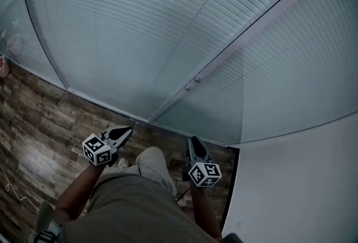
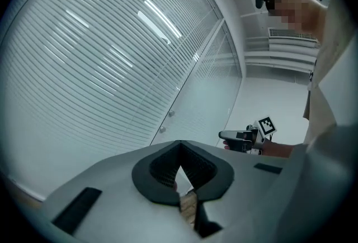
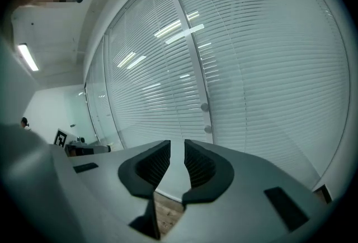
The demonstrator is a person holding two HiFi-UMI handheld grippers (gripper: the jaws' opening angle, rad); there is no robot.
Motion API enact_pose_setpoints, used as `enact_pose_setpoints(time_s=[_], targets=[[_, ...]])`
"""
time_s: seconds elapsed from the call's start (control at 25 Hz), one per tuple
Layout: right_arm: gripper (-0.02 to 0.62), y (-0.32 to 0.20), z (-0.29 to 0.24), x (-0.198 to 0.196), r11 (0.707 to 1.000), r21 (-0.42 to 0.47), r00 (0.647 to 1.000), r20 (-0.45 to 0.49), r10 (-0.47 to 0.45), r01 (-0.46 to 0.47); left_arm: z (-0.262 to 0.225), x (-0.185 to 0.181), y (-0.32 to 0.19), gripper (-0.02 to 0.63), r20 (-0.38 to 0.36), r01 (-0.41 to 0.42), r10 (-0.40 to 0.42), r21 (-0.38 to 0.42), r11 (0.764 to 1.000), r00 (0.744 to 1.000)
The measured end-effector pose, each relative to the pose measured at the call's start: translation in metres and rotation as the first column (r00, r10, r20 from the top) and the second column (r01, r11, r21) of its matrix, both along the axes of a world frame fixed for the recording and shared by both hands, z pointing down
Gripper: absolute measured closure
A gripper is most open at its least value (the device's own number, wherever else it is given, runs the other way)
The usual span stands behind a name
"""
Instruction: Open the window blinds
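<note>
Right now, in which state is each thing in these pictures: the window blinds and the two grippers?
Window blinds: down, slats turned shut.
Left gripper: jaws shut, nothing between them, away from the blinds.
Right gripper: jaws shut, nothing between them, away from the blinds.

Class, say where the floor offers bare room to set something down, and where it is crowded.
Free: the wooden floor left of the left gripper, bordered by the blinded glass wall. Crowded: between it and the right gripper, around the person's leg.
</note>
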State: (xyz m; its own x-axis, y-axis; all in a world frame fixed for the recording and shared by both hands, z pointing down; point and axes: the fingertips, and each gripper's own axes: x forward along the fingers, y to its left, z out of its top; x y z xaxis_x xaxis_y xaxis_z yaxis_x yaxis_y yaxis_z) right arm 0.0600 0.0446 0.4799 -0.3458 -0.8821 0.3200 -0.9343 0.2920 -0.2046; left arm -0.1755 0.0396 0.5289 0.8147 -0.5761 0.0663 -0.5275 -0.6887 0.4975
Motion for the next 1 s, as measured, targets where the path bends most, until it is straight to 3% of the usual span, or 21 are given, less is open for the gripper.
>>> enact_pose_setpoints(time_s=[0.32, 0.6, 0.68, 0.84, 1.0], targets=[[0.514, -0.006, 0.010, 0.032, 0.999, 0.028, 0.998, 0.047, 0.044, -0.046, -0.004, 0.032, -0.021, 0.592, 0.036, -0.050, 0.048, 0.074, 0.996, 0.998], [0.514, -0.012, 0.002, 0.086, 0.998, 0.010, 0.995, 0.068, 0.066, -0.067, -0.027, 0.089, -0.019, 0.594, 0.053, -0.085, 0.079, 0.101, 0.991, 0.995], [0.514, -0.012, 0.001, 0.102, 0.998, 0.013, 0.995, 0.070, 0.064, -0.065, -0.019, 0.097, -0.022, 0.594, 0.072, -0.060, 0.054, 0.077, 0.995, 0.996], [0.514, -0.027, -0.008, 0.133, 0.999, 0.021, 0.994, 0.099, 0.048, -0.050, -0.016, 0.103, -0.046, 0.594, 0.083, 0.077, -0.076, -0.001, 0.997, 0.994], [0.514, -0.045, -0.022, 0.188, 0.999, 0.016, 0.996, 0.073, 0.050, -0.051, -0.037, 0.139, -0.054, 0.594, 0.081, 0.140, -0.141, 0.015, 0.990, 0.987]])
